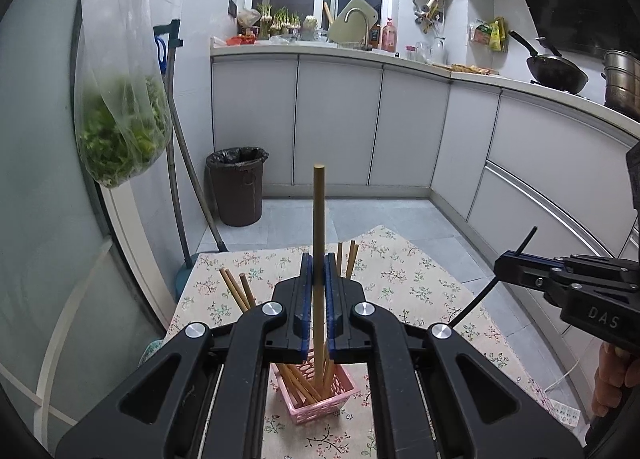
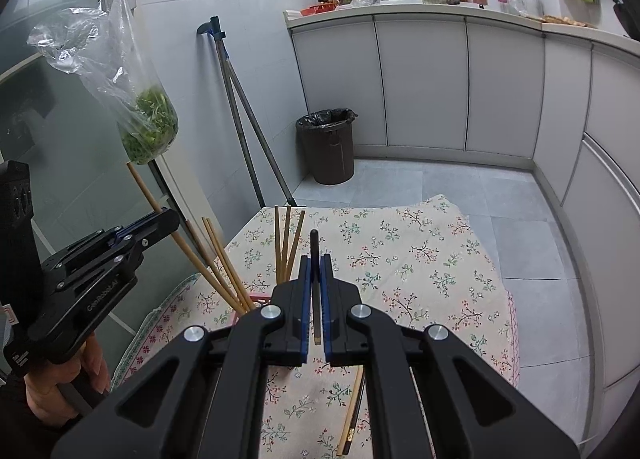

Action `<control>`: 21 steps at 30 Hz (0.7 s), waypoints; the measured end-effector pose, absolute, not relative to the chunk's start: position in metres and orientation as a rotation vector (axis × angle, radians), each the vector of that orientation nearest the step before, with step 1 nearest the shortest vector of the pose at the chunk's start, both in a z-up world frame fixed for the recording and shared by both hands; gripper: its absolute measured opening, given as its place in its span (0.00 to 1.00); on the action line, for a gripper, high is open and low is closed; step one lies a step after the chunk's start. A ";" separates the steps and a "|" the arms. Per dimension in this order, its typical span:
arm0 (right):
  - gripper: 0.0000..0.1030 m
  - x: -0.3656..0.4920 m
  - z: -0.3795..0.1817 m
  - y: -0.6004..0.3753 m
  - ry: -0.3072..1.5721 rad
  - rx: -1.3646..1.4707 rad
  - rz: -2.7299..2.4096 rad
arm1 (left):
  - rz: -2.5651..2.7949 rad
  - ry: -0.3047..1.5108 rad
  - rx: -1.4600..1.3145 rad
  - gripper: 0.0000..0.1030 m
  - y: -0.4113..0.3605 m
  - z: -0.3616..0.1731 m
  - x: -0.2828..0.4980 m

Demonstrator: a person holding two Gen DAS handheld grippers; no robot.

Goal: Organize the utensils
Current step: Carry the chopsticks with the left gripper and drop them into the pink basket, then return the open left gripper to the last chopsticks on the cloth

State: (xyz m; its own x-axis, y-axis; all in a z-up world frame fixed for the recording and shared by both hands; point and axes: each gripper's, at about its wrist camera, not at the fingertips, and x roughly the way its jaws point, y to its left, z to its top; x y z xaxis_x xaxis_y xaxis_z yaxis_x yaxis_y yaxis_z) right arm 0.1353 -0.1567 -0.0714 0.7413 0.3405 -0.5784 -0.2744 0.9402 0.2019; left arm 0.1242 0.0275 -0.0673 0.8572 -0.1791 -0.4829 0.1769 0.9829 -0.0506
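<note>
My left gripper point(image 1: 319, 269) is shut on a tan wooden chopstick point(image 1: 319, 219), held upright with its lower end in the pink lattice holder point(image 1: 320, 399) on the floral tablecloth point(image 1: 420, 291). Several tan chopsticks point(image 1: 236, 291) lean in that holder. My right gripper point(image 2: 315, 271) is shut on a dark chopstick point(image 2: 315, 251), held above the cloth to the right of the holder point(image 2: 260, 297). The right gripper also shows at the right edge of the left wrist view point(image 1: 505, 267); the left gripper shows at the left of the right wrist view point(image 2: 170, 219).
Two more chopsticks point(image 2: 354, 415) lie on the cloth below my right gripper. A bag of greens point(image 1: 120, 139) hangs at the left. Mop handles point(image 1: 180, 163) lean on the wall. A brown bin point(image 1: 238, 187) stands on the floor beyond the table. Cabinets line the back and right.
</note>
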 end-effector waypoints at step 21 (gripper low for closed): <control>0.04 0.132 -0.068 -0.148 0.631 0.136 0.404 | -0.054 0.666 -0.070 0.93 0.059 -0.085 0.136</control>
